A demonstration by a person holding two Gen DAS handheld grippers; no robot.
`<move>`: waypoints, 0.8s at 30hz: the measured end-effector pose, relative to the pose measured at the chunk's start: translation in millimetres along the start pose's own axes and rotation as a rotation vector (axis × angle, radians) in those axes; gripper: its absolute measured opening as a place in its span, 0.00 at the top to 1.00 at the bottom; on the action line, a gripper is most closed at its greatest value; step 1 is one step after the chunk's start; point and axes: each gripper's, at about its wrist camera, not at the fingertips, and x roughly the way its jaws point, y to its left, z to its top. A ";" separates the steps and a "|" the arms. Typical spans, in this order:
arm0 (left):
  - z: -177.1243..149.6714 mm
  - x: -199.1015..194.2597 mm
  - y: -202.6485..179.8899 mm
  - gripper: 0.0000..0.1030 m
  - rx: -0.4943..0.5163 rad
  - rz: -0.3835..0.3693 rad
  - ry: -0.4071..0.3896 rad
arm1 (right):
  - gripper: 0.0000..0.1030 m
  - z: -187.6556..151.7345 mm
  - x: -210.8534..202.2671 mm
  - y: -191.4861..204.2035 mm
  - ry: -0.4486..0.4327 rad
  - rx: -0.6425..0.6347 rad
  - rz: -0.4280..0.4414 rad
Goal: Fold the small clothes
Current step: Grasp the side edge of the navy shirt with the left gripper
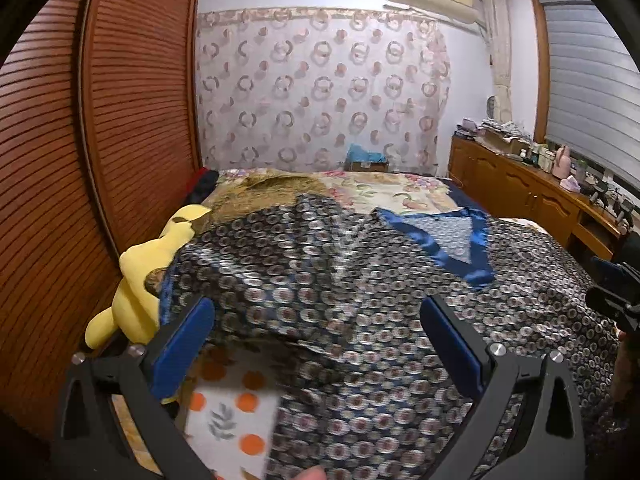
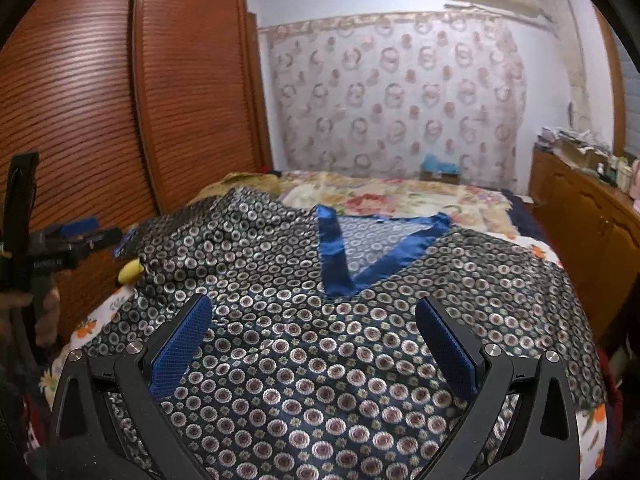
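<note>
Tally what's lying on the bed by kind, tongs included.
Patterned garment with blue satin neckline: 1
Yellow plush toy: 1
Orange-print white sheet: 1
Floral quilt at the far end: 1
Tongs, both open over the garment: 2 (left tongs, right tongs)
Total: 6

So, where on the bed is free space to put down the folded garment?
The patterned garment covers most of the near bed. Free patches: the floral bedspread beyond the blue collar, and a strip of orange-dotted sheet by the left gripper. The wardrobe side is crowded by the yellow plush toy.
</note>
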 end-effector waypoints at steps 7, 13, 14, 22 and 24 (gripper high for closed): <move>7.1 27.4 44.9 0.00 -0.060 0.022 0.050 | 0.00 9.6 37.1 2.1 0.053 -0.026 0.040; 18.3 52.0 78.0 0.01 -0.108 0.002 0.089 | 0.00 16.4 70.8 1.8 0.117 -0.034 0.066; 20.5 55.3 81.7 0.02 -0.112 0.005 0.095 | 0.00 17.5 74.7 0.7 0.125 -0.030 0.071; 31.5 94.7 117.3 0.31 -0.177 -0.003 0.184 | 0.00 27.1 111.7 -4.2 0.190 -0.029 0.101; 30.3 105.1 124.6 0.45 -0.205 -0.010 0.210 | 0.00 29.6 117.5 -6.1 0.199 -0.028 0.107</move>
